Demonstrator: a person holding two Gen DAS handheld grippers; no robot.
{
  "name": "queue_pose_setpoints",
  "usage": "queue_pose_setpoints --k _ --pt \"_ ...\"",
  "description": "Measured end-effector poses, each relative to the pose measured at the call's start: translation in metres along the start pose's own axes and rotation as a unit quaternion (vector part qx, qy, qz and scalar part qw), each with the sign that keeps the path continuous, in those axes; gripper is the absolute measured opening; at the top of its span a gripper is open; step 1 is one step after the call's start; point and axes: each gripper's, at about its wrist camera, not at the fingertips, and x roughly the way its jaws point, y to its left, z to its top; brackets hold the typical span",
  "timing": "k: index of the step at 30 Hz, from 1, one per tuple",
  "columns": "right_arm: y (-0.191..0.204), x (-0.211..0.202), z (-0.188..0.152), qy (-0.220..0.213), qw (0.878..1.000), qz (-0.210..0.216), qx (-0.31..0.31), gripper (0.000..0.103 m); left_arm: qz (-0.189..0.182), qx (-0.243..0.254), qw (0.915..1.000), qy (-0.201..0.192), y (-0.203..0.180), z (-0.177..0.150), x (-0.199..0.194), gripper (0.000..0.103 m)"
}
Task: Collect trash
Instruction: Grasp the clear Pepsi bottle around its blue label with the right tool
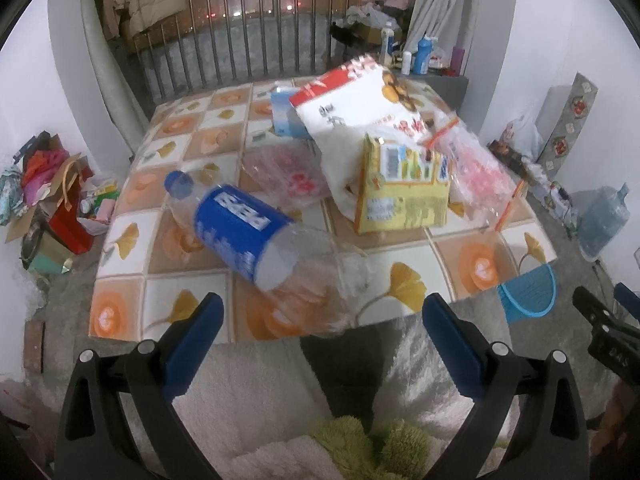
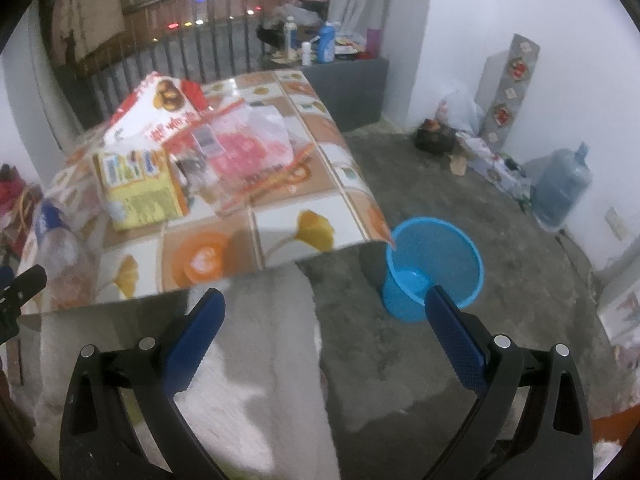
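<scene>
Littered patterned table (image 1: pixel 168 264) (blurred) on seemingly concrete floor (image 2: pixel 440 184).

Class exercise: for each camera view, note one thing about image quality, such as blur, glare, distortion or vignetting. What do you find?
Left wrist view: the fisheye bows the railing and blackens the corners; the bottle is smeared by blur, its label unreadable. Right wrist view: the same dark corners, the table edge curves, and the bin and floor look soft.

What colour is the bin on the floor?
Light blue bin, with mesh-like walls; clearest in the right wrist view.
</scene>
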Motion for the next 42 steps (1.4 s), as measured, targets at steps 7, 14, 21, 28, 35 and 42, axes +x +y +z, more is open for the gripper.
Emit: queue_pose_setpoints --k 7,14,21,28,35,42 --pt "0.026 -0.003 0.027 -0.047 0.996 0.074 -0.029 0.095 -0.020 -0.035 0.9982 -0.045 0.049 0.012 -0.008 0.098" --pt "0.074 -0.006 0.051 -0.081 0.981 0.161 -0.069 0.095 -0.081 -0.068 0.9913 -0.079 0.101 0.008 -0.002 0.098" --pt "0.180 0.010 0.082 -0.002 0.931 0.315 -0.183 0.095 -0.060 -0.109 0.9893 -0.077 0.143 -0.001 0.013 0.098" --pt "0.286 0.037 0.080 0.043 0.885 0.328 -0.326 0.094 -0.051 -0.178 0.9806 -0.063 0.190 -0.014 0.026 0.098" --pt "0.327 0.074 0.064 0.112 0.866 0.289 -0.393 0.068 -0.064 -0.203 0.9749 -0.066 0.211 -0.018 0.035 0.097" --pt "0.305 0.064 0.061 0.117 0.868 0.320 -0.362 0.057 -0.088 -0.217 0.9681 -0.088 0.224 -0.005 0.026 0.098"
